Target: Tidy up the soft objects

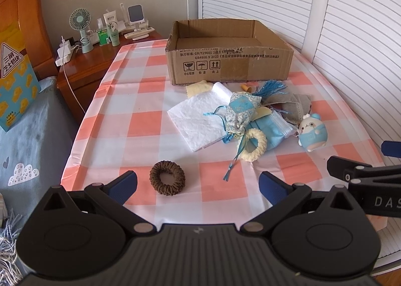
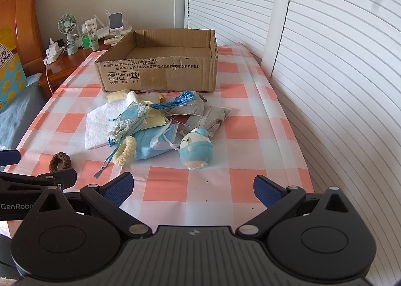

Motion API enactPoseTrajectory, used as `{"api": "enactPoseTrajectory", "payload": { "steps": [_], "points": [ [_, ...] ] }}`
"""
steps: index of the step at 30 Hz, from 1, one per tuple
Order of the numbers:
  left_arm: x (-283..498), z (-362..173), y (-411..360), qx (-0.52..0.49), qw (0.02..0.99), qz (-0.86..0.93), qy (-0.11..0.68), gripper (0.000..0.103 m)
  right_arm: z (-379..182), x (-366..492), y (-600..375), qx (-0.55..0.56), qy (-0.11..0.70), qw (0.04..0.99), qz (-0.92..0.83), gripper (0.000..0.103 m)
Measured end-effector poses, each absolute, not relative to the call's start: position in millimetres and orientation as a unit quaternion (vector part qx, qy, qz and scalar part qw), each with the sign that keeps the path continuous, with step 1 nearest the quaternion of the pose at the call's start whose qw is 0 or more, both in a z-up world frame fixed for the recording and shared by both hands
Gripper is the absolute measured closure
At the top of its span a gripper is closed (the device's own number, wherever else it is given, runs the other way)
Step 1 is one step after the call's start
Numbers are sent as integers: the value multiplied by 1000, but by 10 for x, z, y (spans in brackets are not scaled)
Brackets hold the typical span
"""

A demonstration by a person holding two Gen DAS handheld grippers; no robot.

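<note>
A pile of soft things lies on the checked tablecloth (image 1: 140, 130) in front of an open cardboard box (image 1: 229, 65) (image 2: 160, 76): white cloth (image 1: 198, 120), patterned sachet with blue tassel (image 1: 239, 113), blue face mask (image 1: 270, 130), cream scrunchie (image 1: 254, 145), grey pouch (image 1: 293, 105), small blue-and-white plush (image 1: 312, 134) (image 2: 196, 150). A brown scrunchie (image 1: 167, 177) (image 2: 59, 161) lies apart, just ahead of my left gripper (image 1: 198, 187), which is open and empty. My right gripper (image 2: 193, 189) is open and empty, short of the plush.
A wooden nightstand (image 1: 85, 67) with a fan, bottles and chargers stands at the back left. A bed with blue bedding (image 1: 30, 135) lies left of the table. White louvred doors (image 2: 325, 60) run along the right side.
</note>
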State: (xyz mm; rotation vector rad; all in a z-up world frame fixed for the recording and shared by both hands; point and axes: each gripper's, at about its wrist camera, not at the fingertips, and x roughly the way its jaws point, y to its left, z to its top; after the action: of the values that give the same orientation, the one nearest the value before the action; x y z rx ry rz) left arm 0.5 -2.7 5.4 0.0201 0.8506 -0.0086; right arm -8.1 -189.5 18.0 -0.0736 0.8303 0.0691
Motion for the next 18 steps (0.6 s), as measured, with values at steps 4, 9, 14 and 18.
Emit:
{"api": "enactPoseTrajectory", "payload": {
  "steps": [4,9,14,18],
  "points": [
    [25,61,-23,14,912,-11,409,1,185,-75,-1893,-37,400,915,35,0],
    [65,66,-23,23,916,-22,399,1,193,-38,-1892,-42,396,916,38,0],
    [99,55,10,31,925,-46,376,1,188,0,-1884,-45,390,919,41,0],
    [124,32,61,41,928,-57,366,1,162,22,-1864,-53,389,919,44,0]
  ]
}}
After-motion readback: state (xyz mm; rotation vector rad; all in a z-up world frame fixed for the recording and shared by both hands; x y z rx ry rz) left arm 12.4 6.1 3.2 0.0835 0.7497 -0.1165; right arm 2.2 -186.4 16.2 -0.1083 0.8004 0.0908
